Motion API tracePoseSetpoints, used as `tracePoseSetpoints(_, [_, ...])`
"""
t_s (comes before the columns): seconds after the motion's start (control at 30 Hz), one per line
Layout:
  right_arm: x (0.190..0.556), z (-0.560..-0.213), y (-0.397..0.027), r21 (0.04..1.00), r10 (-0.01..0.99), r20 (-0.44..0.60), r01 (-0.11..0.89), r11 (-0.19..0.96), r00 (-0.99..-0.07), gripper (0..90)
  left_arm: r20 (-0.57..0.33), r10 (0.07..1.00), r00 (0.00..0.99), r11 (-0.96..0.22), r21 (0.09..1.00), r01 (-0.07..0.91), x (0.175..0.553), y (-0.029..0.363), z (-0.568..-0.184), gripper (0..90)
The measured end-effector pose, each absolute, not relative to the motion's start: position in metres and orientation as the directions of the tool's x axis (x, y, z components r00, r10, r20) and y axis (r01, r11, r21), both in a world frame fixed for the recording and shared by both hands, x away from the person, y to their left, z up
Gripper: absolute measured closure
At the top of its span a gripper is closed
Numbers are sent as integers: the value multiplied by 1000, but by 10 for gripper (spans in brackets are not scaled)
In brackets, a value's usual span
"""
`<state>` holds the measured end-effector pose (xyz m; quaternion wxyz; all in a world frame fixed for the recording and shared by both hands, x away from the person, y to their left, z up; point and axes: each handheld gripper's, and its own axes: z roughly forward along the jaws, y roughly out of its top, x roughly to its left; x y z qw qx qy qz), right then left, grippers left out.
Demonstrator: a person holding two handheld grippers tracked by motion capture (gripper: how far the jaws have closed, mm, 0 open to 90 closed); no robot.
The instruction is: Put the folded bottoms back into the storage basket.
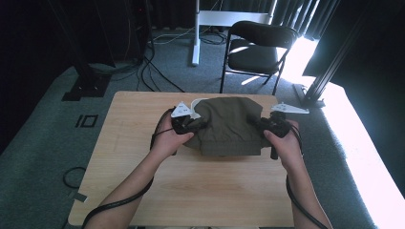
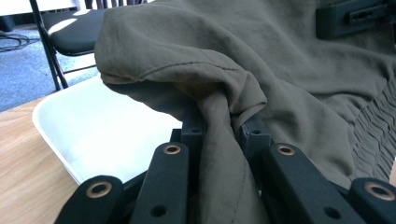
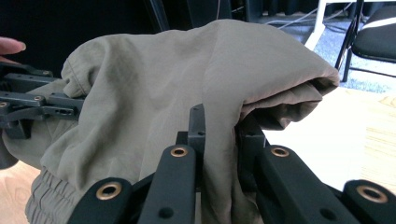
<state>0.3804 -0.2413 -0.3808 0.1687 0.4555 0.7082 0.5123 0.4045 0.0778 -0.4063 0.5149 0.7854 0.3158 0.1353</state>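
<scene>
Both grippers are on the olive garment [image 1: 228,126] now: left gripper [image 1: 193,125] has its jaws clenched on a fold at one side, right gripper [image 1: 261,125] clenched on the opposite side. The cloth bunches up between the two, draped over a white tray [image 2: 100,133] just beyond the jaws, on the bench [image 1: 143,143]

Garment on the far middle of the table, a gripper at each side.

The garment [image 1: 228,126] lies on the table [image 1: 200,186] near its far edge, over a tray [image 2: 102,135] that juts out at its far left. The left gripper [image 1: 187,125] meets the garment's left side, the right gripper [image 1: 268,126] its right side, each with a fold between its jaws. A chair [image 1: 255,47] stands on the floor behind the table's far edge.
</scene>
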Motion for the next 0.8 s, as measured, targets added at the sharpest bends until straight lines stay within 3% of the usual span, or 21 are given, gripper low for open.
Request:
tracePoseSetpoints(0.5, [442,-395,-247,830,839,307,557,-6,-449,808,-150,667,729,-239,884,401,457,69,-412,787])
tracePoseSetpoints(0.8, [471,-407,-241,818,864,299,575,-14,-405,808,-134,705,696,-261,864,431,483,64,-420,787])
